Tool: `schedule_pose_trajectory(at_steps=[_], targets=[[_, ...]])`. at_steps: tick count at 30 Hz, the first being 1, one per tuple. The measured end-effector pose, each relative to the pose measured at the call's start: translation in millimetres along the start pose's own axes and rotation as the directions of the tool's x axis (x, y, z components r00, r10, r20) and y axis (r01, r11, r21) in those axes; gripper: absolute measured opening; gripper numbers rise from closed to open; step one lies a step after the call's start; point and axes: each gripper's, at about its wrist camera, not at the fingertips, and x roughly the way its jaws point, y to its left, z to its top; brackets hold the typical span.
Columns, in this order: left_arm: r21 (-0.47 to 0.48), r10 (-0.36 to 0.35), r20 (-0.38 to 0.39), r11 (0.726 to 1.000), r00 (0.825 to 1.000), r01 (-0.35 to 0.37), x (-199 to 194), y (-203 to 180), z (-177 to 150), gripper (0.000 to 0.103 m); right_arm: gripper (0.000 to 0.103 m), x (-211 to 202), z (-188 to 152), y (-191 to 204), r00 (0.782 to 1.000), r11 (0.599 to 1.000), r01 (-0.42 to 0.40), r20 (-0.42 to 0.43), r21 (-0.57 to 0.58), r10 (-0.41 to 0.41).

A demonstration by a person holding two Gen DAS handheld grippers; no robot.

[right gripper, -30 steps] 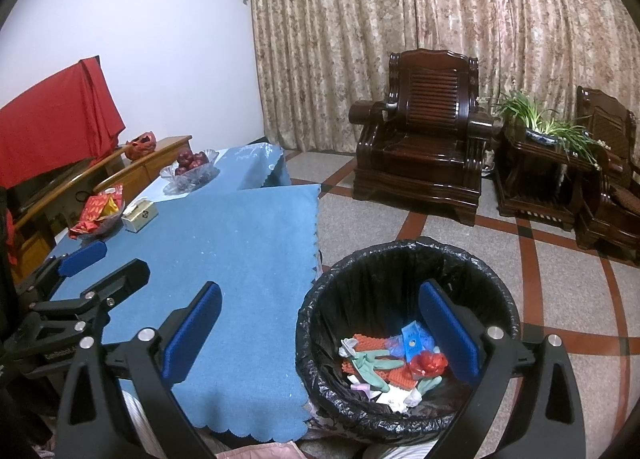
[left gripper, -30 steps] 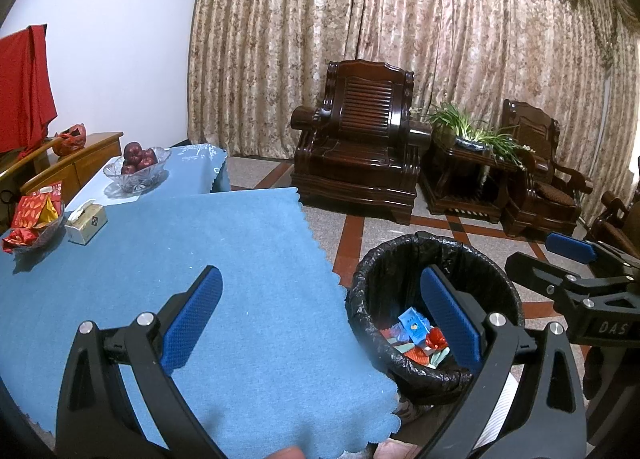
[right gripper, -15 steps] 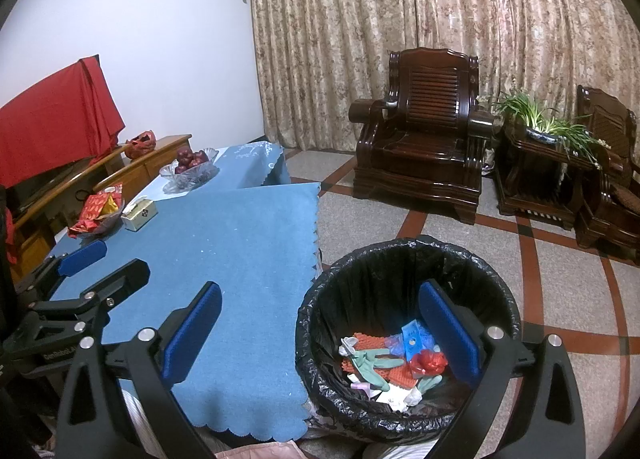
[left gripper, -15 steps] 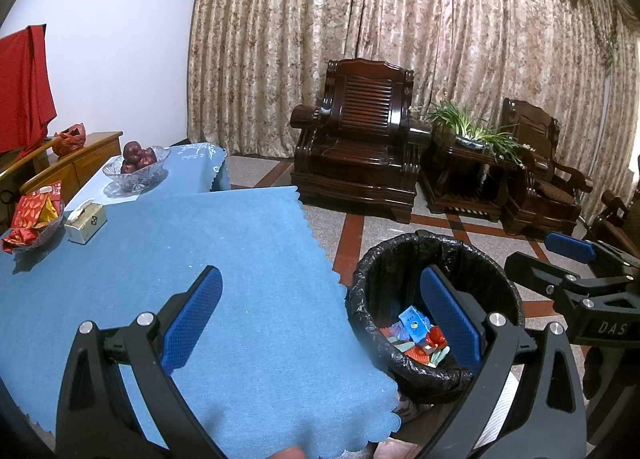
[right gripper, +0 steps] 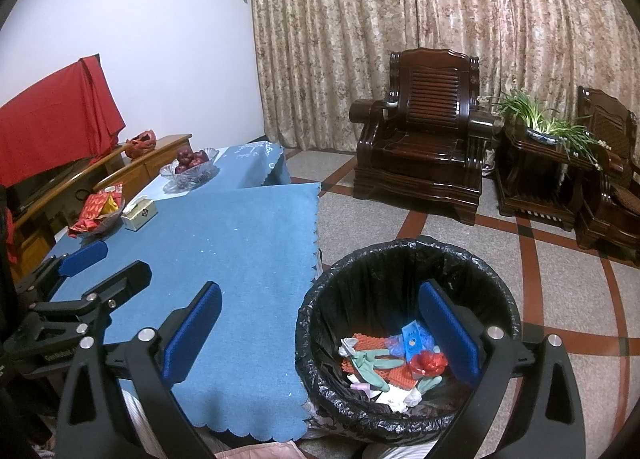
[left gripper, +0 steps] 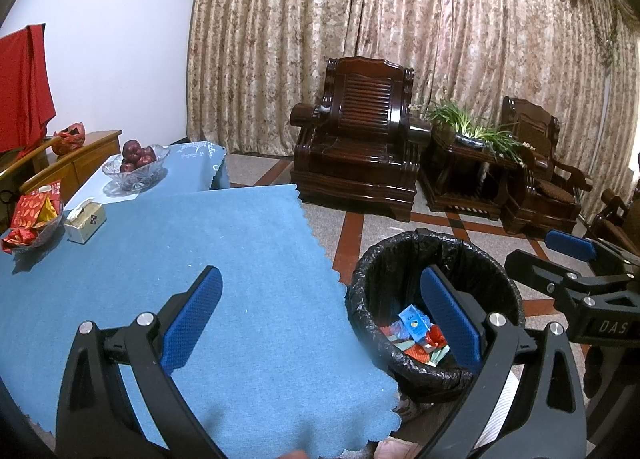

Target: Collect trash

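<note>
Trash (right gripper: 394, 359) is lying in the bin (right gripper: 408, 419), the bench (right gripper: 240, 259) looking cleared; both grippers, left (left gripper: 316, 323) and right (right gripper: 320, 335), are hanging spread, empty.

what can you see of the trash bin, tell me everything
The trash bin is round, upright and open-topped, lined with a crinkled black plastic bag folded over its rim. It stands on the tiled floor beside the corner of the blue tablecloth. Inside lies a low pile of wrappers: red, blue, pale green and white. Neither gripper touches it.
</note>
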Motion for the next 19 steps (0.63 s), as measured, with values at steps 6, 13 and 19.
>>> schedule_pose_trajectory(at_steps=[6, 13, 19], targets=[[-0.001, -0.002, -0.002, 1.0, 1.0, 0.002, -1.0, 0.7, -0.4, 0.097, 0.097, 0.8, -2.4, -1.7, 1.0, 1.0, -0.001, -0.003, -0.002, 0.001], [0.006, -0.002, -0.002, 1.0, 1.0, 0.002, -3.7, 0.6, -3.1, 0.097, 0.097, 0.8, -3.9, -4.2, 1.0, 1.0, -0.001, -0.005, -0.001, 0.001], [0.006, 0.0, -0.008, 1.0, 1.0, 0.0, -3.0, -0.5, -9.8, 0.097, 0.097, 1.9, -3.8, -4.9, 1.0, 1.0, -0.002, -0.007, -0.002, 0.002]])
